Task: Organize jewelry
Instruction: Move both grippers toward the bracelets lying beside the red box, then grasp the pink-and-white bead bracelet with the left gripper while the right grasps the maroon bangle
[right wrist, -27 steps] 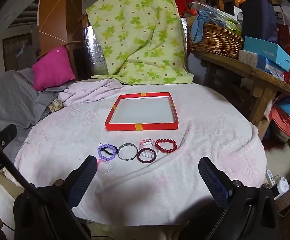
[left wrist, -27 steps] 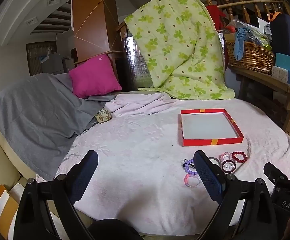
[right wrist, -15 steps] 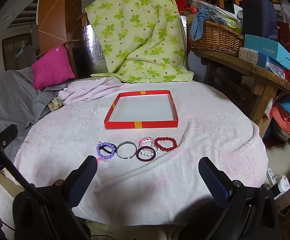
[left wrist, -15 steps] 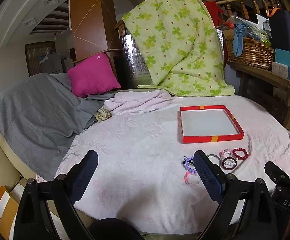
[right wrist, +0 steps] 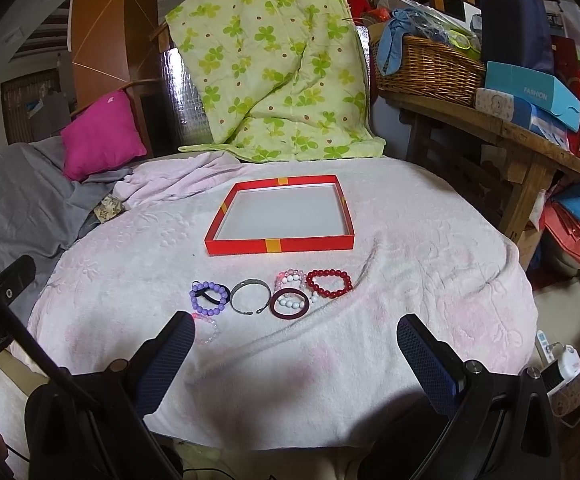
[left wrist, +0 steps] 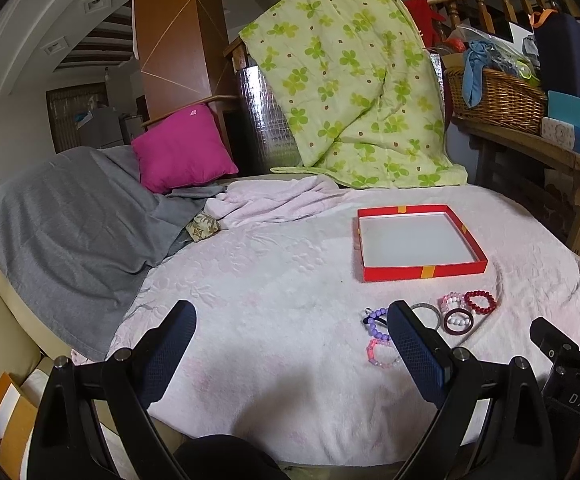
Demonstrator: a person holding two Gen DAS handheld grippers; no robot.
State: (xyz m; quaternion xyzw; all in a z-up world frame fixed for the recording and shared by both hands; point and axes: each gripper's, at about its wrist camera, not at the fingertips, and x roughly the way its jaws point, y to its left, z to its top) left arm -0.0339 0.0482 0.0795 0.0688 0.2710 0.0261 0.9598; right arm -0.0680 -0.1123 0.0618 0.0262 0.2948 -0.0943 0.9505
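Pink plush blanket (right wrist: 430,248) spread over the round table, with a red shallow box (right wrist: 279,245) sitting open and white-floored near the middle. Just in front of its near wall, a row of bracelets: purple beaded bracelet (right wrist: 208,299) with a dark hair tie lying across it, then silver open bangle (right wrist: 250,297), then dark maroon bangle (right wrist: 290,304) ringing a few white beads, with a pink-and-white beaded bracelet (right wrist: 290,278) touching it behind, and red beaded bracelet (right wrist: 328,283) at the far end. Nearer still, a pale pink translucent bracelet (right wrist: 206,330) just beside the tip of one finger. Right gripper (right wrist: 296,356) held above the blanket's near edge, jaws spread wide and empty, the whole row lying ahead of and between its fingers. Left gripper (left wrist: 292,346) equally wide and empty, off to the left of the row, one finger overlapping the purple beads (left wrist: 377,322) in its view, the pink bracelet (left wrist: 380,354) just beside that finger.
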